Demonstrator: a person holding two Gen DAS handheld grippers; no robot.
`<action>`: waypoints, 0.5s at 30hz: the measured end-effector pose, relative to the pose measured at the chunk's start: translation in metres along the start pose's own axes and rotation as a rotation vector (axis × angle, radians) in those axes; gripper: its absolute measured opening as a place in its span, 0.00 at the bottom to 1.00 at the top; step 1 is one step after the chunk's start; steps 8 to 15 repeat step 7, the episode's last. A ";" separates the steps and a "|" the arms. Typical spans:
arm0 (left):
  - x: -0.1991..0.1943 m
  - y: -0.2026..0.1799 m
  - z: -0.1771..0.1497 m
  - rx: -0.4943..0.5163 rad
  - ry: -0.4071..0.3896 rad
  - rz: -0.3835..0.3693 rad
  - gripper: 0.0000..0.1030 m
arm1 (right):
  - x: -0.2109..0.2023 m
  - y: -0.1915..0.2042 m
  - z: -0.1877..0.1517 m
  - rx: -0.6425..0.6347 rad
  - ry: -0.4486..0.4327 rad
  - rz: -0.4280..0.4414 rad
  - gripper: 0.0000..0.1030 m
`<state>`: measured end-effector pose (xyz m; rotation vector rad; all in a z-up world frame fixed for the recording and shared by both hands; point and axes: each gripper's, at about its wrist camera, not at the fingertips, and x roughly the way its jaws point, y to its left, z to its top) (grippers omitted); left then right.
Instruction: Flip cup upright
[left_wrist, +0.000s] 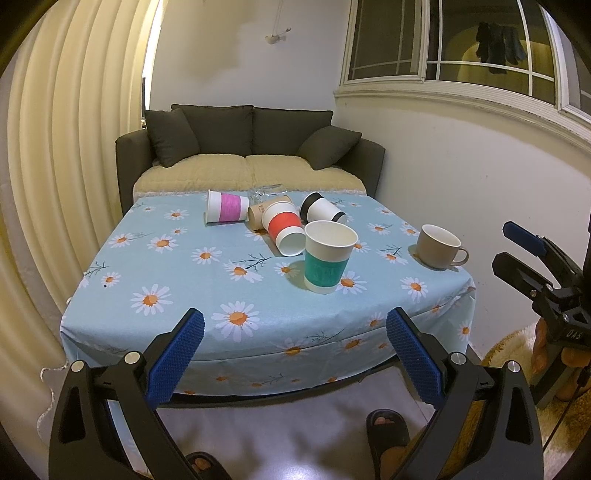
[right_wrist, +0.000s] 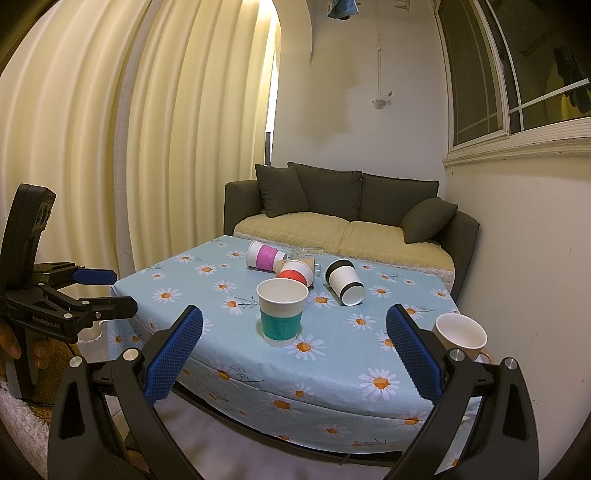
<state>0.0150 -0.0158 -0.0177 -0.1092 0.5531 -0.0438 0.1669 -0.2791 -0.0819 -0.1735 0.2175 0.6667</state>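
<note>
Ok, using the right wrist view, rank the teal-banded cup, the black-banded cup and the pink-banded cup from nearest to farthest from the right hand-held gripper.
1. Teal-banded cup: upright, nearest, just ahead of the open right hand-held gripper, mid-table.
2. Black-banded cup: on its side, farther back, to the right.
3. Pink-banded cup: on its side, farthest, near the table's far edge, to the left.

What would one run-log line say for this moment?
left gripper: open, empty | right gripper: open, empty | teal-banded paper cup: upright | red-banded paper cup: on side | both short of floral-clothed table

"GenRobot.AI" on left gripper (right_wrist: 96, 291) body.
</note>
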 end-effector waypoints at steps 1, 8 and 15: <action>0.000 0.000 0.000 0.000 0.001 0.000 0.94 | 0.000 0.000 0.000 0.000 0.000 0.000 0.95; 0.002 -0.002 -0.002 0.001 0.008 -0.002 0.94 | 0.001 0.000 0.000 0.000 0.000 0.000 0.95; 0.002 -0.002 -0.002 0.001 0.008 -0.002 0.94 | 0.001 0.000 0.000 0.000 0.000 0.000 0.95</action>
